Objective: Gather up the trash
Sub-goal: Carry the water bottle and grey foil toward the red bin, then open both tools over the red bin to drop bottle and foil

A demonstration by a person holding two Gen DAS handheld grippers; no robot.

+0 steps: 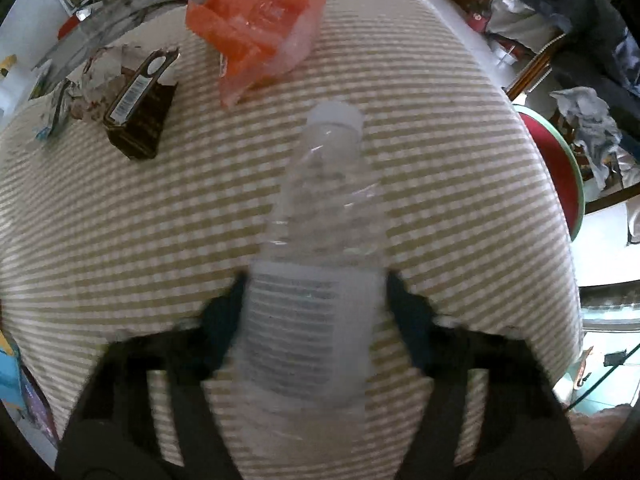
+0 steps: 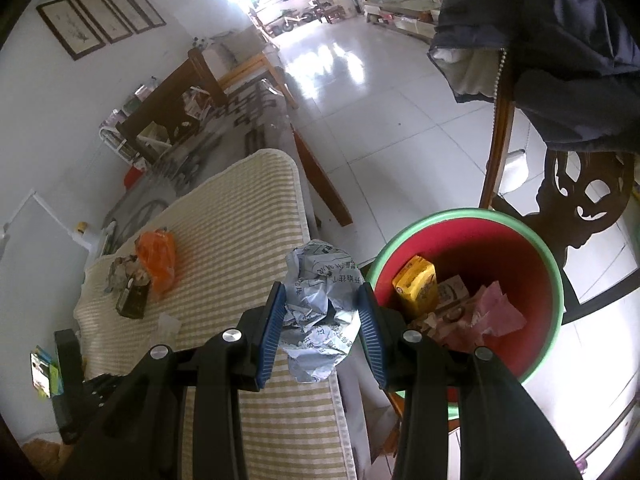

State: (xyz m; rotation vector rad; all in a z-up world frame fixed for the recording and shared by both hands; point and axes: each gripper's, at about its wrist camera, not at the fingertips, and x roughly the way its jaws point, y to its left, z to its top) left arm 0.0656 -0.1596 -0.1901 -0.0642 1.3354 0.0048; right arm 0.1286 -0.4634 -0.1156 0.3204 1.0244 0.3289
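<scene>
Holding a crumpled blue-and-white printed paper ball [image 2: 320, 312] pinched in my right hand-held gripper [image 2: 322, 320], I hang just beside the red bucket with a green rim [image 2: 552, 264], over the striped mat's [image 2: 240, 216] edge. My left hand-held gripper [image 1: 314, 308] clamps a clear plastic bottle [image 1: 320, 240] above the mat's near edge. Releasing early could drop the paper outside the rim; the slick bottle may slip.

Beige-and-white striped cloth [image 1: 440, 200], orange bag [image 1: 256, 40], red green-rimmed bin [image 2: 500, 240].
</scene>
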